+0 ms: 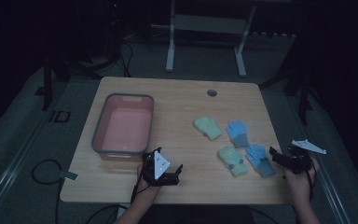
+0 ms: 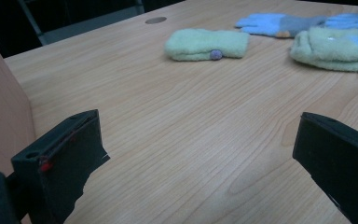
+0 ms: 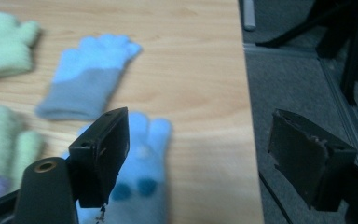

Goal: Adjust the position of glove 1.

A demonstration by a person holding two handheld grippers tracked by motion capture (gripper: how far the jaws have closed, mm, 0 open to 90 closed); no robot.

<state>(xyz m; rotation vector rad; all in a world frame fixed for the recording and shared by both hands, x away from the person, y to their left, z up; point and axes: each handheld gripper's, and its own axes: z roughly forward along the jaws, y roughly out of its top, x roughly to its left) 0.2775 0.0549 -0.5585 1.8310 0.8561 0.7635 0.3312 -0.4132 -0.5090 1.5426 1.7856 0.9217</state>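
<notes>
Four small gloves lie on the right half of the wooden table [image 1: 182, 98]: a green mitten [image 1: 208, 127], a blue glove [image 1: 237, 133], a second green mitten [image 1: 233, 160] and a second blue glove [image 1: 260, 160]. My right gripper [image 1: 278, 157] hovers at the table's right edge beside the near blue glove. In the right gripper view it [image 3: 200, 135] is open and empty, with one jaw over that blue glove [image 3: 144, 182] and the other past the table edge. My left gripper [image 1: 173, 173] is low near the front edge; it [image 2: 198, 140] is open and empty, facing the far green mitten [image 2: 207, 44].
A pink bin [image 1: 123, 126] with a grey rim stands empty on the left half of the table, its wall [image 2: 0, 121] close beside my left gripper. A round cable hole [image 1: 212, 92] sits near the far edge. Dark floor and stand legs surround the table.
</notes>
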